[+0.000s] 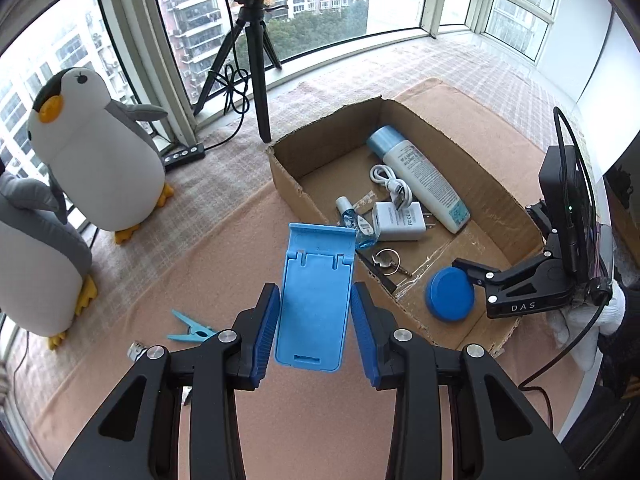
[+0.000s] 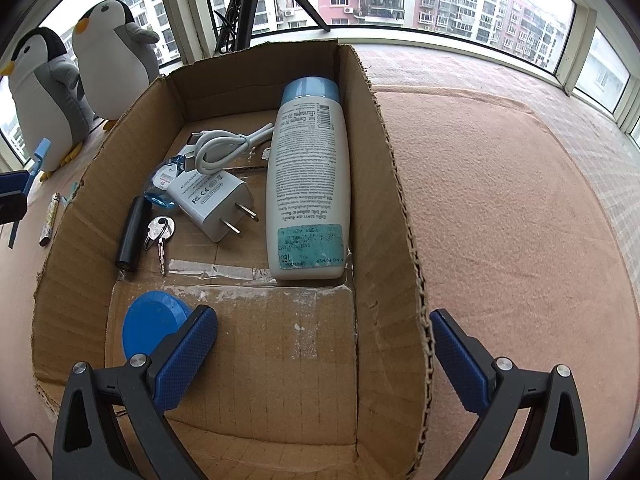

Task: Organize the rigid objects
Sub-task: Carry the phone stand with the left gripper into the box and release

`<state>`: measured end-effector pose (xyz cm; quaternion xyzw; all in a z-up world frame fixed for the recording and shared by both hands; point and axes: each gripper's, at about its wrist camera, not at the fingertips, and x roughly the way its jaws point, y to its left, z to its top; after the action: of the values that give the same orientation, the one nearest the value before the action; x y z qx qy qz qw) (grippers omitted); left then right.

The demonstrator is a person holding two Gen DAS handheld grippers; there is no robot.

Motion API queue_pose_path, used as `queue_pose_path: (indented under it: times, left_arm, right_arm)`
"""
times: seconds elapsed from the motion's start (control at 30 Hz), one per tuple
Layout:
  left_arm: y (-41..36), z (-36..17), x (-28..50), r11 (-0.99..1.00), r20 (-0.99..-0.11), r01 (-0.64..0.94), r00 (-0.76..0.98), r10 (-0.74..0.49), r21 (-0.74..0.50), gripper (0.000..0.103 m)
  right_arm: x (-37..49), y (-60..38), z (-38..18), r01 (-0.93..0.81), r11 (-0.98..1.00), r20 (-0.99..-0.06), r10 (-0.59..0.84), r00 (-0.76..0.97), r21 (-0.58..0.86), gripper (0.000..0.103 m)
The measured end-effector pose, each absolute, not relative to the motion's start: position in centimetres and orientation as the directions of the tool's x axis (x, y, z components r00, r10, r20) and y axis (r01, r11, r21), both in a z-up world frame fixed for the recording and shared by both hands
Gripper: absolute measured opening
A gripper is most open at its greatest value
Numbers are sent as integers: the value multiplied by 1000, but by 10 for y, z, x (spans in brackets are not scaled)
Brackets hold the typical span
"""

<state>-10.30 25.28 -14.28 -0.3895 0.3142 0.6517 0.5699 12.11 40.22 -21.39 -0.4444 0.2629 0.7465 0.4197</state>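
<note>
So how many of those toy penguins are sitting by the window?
2. One penguin stands upright near the window frame; the other penguin sits beside it at the picture's left edge, partly cut off. More could be out of view.

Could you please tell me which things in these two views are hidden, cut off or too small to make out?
- Small metal object, left wrist view: mostly behind the left gripper.
- Blue phone stand, right wrist view: only a sliver at the frame's left edge.
- Bottle label print, both views: too small to read.
- Blue round lid, right wrist view: partly behind the right gripper.
</note>
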Motion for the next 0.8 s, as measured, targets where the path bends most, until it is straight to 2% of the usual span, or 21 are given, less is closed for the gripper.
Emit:
queue_pose_path:
  times: [0.4, 0.8]
  left_arm:
    - [332, -133, -85, -163, -834, -985, -39, 551, -62, 35]
    - [354, -151, -93, -228, -846, -965, -11, 533, -130, 35]
  right_arm:
    - [120, 402, -213, -859, -511, -884, 393, -254, 20, 103]
    - [120, 401, -214, -859, -511, -884, 393, -254, 20, 103]
